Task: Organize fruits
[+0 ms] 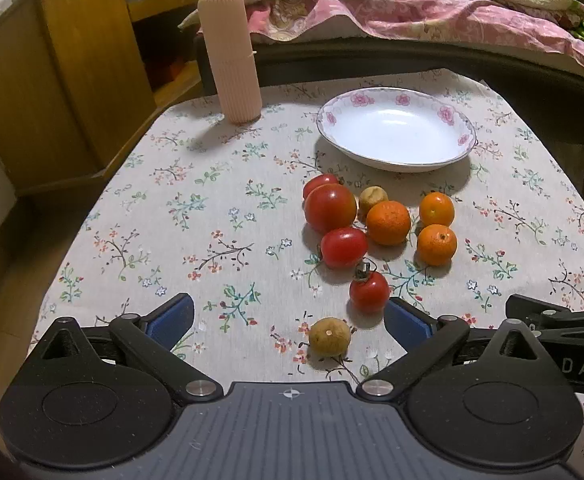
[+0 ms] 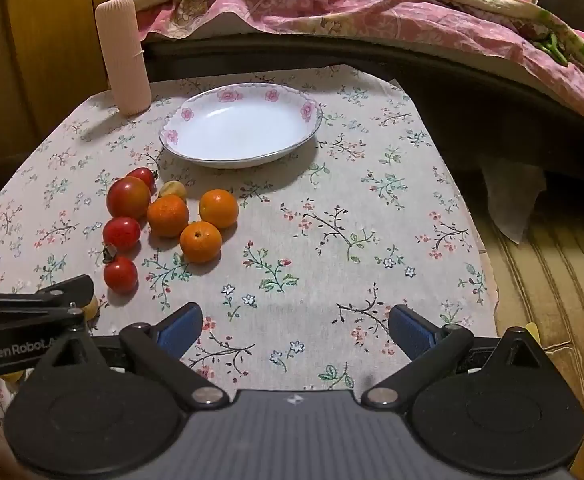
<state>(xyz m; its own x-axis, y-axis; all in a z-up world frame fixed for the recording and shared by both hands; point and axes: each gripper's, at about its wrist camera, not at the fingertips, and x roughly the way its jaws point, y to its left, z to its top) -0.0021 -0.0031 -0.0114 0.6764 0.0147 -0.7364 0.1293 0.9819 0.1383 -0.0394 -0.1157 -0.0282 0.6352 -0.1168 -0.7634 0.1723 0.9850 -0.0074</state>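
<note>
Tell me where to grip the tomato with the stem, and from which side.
Grip the stemmed tomato across its round middle, below the upright stem, coming from above on the near side. The left hand-held gripper is open and nearest.

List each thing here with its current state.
Left gripper: open, empty.
Right gripper: open, empty.
Plate: empty, upright.
Tomatoes: four, on cloth.
Oranges: three, on cloth.
Brown fruits: two, on cloth, apart.
Pink case: standing, closed.
</note>
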